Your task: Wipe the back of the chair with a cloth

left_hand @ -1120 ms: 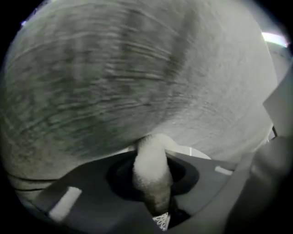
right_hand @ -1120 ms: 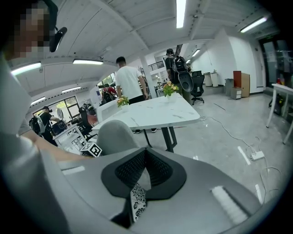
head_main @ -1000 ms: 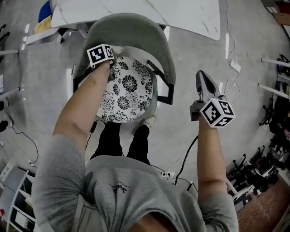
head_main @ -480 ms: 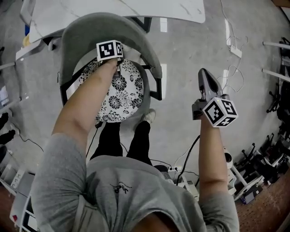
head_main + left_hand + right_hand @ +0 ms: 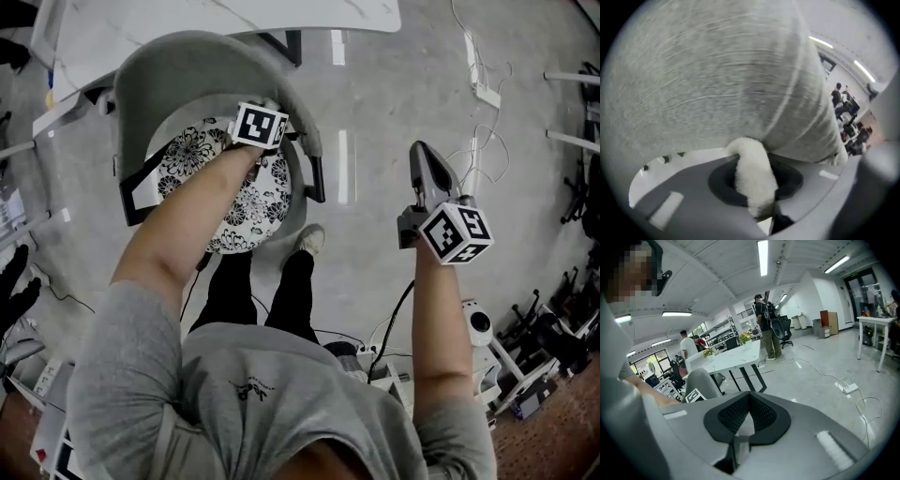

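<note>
Wiping underway: my left gripper (image 5: 754, 187) clamps the cloth (image 5: 752, 173) against the right end of the chair back (image 5: 717, 79), right gripper (image 5: 424, 155) closed, empty, well apart; next I'd sweep along the curve.

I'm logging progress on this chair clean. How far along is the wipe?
Done: the left tongs grip the white cloth. In hand: cloth pressed on the grey chair back, near one end. Left: unclear, since no wiped stretch shows on the fabric. The right tongs hang shut and empty.
</note>
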`<state>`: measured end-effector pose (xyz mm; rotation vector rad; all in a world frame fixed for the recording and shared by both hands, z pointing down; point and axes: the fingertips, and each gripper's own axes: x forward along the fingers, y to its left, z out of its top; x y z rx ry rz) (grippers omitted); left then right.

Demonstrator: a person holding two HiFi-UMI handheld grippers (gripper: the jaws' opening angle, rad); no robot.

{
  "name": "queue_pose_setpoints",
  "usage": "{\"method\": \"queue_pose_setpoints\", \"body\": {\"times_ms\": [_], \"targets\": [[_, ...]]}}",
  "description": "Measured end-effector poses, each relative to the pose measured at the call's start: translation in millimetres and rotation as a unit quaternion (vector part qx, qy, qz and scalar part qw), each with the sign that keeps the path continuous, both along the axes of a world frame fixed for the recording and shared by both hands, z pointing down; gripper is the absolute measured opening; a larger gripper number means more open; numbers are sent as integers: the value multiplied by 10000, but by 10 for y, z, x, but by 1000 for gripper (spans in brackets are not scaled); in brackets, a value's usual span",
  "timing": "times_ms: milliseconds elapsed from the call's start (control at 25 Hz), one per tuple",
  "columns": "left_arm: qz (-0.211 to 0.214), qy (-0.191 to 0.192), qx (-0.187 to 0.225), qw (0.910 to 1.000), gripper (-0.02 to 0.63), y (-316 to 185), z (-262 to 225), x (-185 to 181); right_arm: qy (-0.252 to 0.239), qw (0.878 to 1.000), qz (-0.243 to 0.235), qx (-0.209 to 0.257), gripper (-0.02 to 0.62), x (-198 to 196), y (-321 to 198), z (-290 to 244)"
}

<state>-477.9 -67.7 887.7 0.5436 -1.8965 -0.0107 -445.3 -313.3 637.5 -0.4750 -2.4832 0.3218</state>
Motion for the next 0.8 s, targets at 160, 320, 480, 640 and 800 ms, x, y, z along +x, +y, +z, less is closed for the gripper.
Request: {"method": "queue_pose_setpoints", "body": {"times_ms": [160,320,480,640,800], "targets": [[1458,-494,11,9881,132,-320,-186,171,-64,10000,-27,24,5,100,18,-52],[1841,-491,165,9815,135,-299,-331,363,-111,9999,-36,84,5,198,97,-184],[1789,-468,466,9817,137,-70,-664,642,-167,9996,-10,206,5,409,182,-438],[1979,-658,875,9741,137,171,-1246,979,-326,9987,296,250,5,795,181,-821],[2080,-897,1307,9652,137,358,-1933,1337,-450,9970,566,262,3,1233,150,-1215]]}}
